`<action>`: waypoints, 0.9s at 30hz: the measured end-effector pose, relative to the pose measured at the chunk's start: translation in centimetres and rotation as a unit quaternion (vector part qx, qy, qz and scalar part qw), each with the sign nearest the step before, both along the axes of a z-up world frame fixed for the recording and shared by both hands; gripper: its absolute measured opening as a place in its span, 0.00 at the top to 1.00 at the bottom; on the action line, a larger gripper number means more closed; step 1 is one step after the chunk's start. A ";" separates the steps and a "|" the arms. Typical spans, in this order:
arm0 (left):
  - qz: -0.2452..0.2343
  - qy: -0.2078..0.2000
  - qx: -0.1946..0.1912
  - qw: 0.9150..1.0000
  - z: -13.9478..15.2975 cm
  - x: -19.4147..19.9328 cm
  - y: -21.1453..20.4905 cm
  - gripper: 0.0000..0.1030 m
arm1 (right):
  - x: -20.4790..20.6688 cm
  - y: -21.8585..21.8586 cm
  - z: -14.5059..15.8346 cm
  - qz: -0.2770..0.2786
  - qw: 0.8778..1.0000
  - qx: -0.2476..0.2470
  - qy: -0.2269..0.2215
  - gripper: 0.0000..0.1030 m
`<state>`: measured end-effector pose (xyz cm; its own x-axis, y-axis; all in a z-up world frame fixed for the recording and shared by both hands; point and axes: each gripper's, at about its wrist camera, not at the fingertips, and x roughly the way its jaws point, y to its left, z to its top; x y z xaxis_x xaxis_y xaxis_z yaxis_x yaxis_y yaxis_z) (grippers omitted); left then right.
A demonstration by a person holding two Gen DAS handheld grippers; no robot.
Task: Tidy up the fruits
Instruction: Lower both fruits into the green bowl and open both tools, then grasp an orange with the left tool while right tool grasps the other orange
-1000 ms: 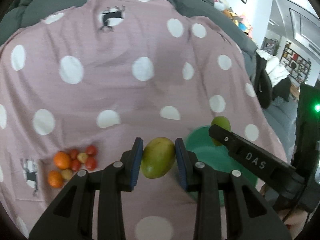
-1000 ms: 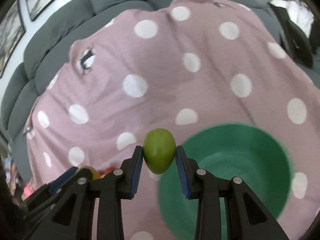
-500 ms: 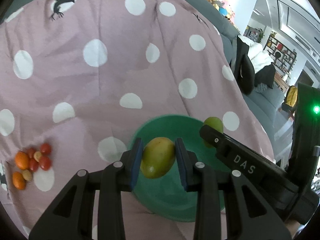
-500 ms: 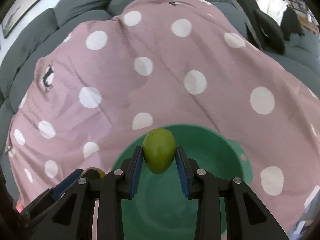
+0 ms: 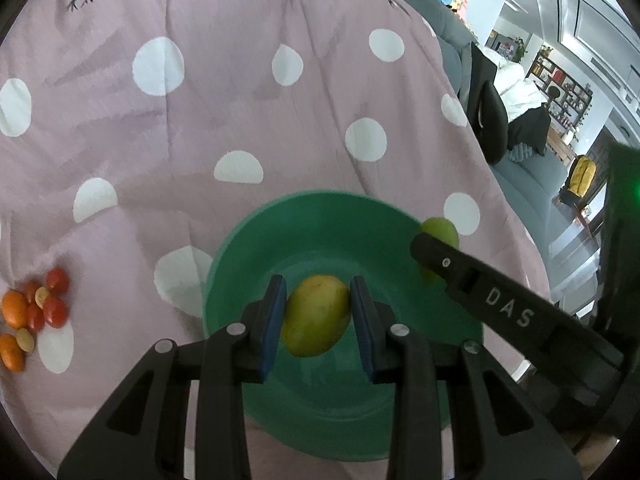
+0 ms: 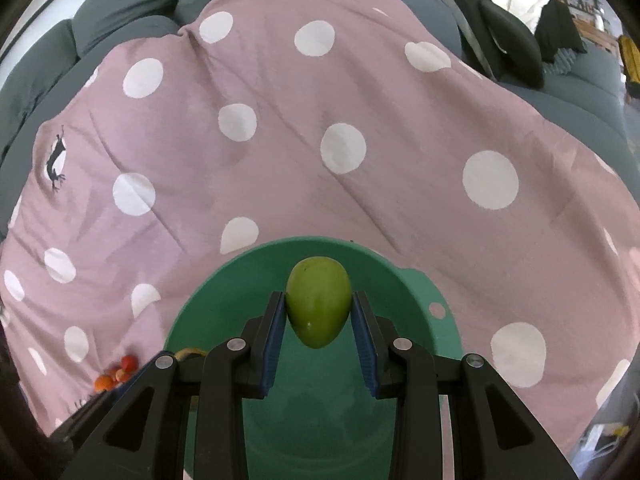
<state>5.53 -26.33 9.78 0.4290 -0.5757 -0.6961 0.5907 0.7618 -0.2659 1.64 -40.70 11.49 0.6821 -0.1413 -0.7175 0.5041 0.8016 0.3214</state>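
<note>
My left hand-held gripper [image 5: 318, 322] is clamped on a yellow-green mango [image 5: 316, 320] and my right hand-held gripper [image 6: 319, 316] on a green mango [image 6: 319, 306], both over the green bowl [image 5: 248, 248], neither released, with the small fruits [image 5: 32, 314] left on the blanket [image 5: 240, 100].

Soft, even indoor light fills both views, and the pink polka-dot blanket [image 5: 240, 128] reads clearly with only faint shadows in its folds. The brightest area is the white room at the upper right of the left wrist view, slightly washed out. Fisheye distortion bends everything toward the rims, and black vignette closes each corner. The green bowl [image 6: 224, 304] shows a slightly smeared rim in the left view. A small highlight glints on the green mango [image 6: 319, 306].
</note>
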 end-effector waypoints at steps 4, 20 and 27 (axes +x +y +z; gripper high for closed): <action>-0.003 0.012 0.001 1.000 -0.6 0.0 -0.2 0.68 | 0.2 0.0 -0.2 0.001 1.000 0.000 0.010 0.65; 0.069 -0.011 -0.032 0.997 2.2 -1.0 7.6 0.34 | 0.6 1.9 1.0 0.008 0.999 -0.037 0.016 0.42; 0.194 -0.018 -0.002 0.981 2.6 -0.5 17.0 0.32 | 1.9 5.0 1.9 0.056 0.997 -0.048 -0.006 0.42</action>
